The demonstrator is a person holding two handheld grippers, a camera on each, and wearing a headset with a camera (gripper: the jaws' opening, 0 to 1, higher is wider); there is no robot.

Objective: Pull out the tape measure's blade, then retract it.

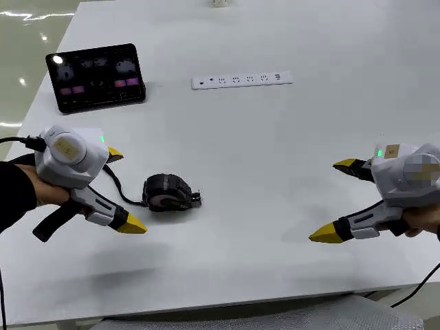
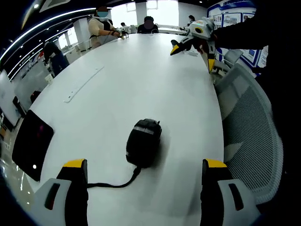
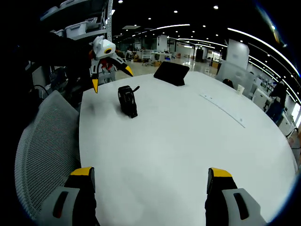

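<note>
The left gripper [image 1: 124,189] and right gripper [image 1: 333,199] are hovering low over the white table [image 1: 275,151], both gaping wide and gripping nothing. The gripper views are taking in an office hall [image 3: 188,42] and a mesh chair [image 2: 249,127]. The head view is showing a tablet [image 1: 96,75] and a power strip [image 1: 242,79]. The tape measure [image 1: 167,192] is lying just ahead of the left jaws.

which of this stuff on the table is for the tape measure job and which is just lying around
For the job:
tape measure, blade not yet pulled out
left gripper, open, nearest it
right gripper, open, well off to the side

Just lying about:
tablet
power strip
</note>
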